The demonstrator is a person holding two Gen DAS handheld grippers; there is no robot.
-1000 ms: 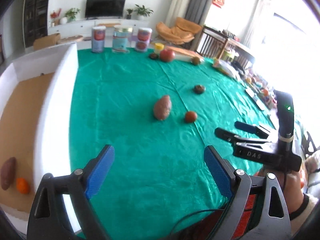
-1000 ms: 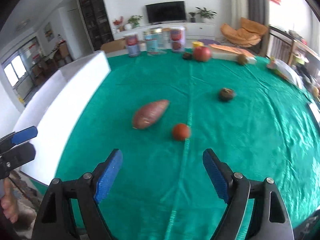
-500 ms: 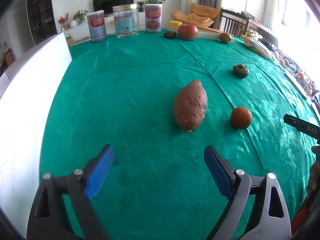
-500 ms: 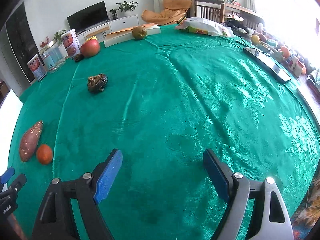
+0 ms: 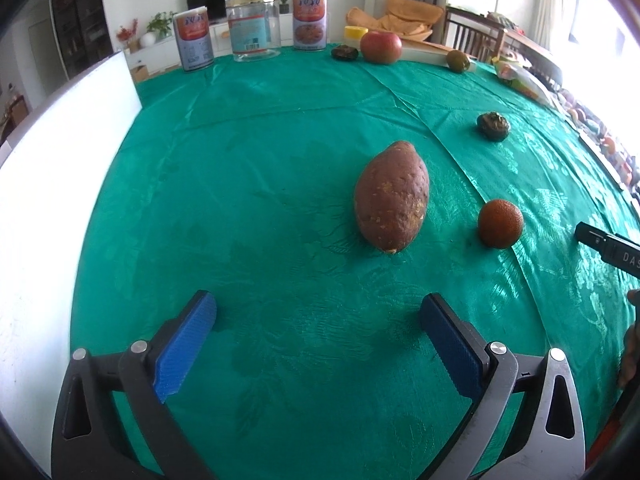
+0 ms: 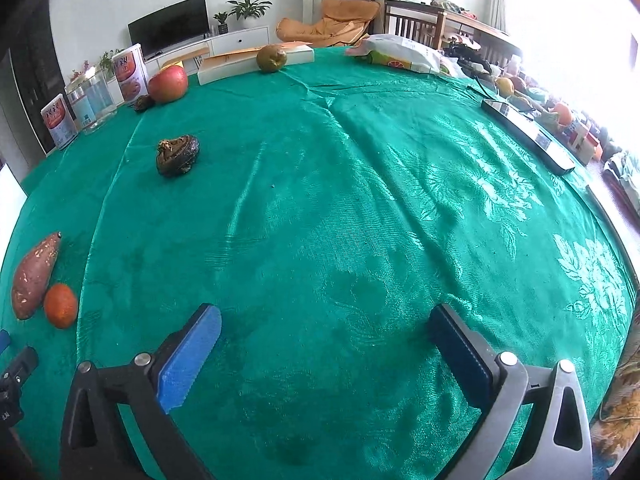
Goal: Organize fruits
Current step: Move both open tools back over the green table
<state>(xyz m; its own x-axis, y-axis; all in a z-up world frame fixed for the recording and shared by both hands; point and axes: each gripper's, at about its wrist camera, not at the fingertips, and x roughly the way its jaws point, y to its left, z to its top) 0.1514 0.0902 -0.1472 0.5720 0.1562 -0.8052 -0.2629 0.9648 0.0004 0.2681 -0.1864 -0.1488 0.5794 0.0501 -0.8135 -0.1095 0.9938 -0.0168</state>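
Both grippers spread wide over the green table, nothing between their pads.

The left gripper (image 5: 318, 324), jaws just opened further, hovers short of the sweet potato (image 5: 392, 196) mid-table, an orange (image 5: 500, 223) just right of it. The right gripper (image 6: 326, 334), likewise just widened, faces bare cloth. A clear jar (image 5: 252, 26) at the far edge looks empty.

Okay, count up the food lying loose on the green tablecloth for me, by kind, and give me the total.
Sweet potato: 1
Small orange fruit: 1
Dark wrinkled fruit: 2
Red apple: 1
Greenish-brown round fruit: 1
Total: 6
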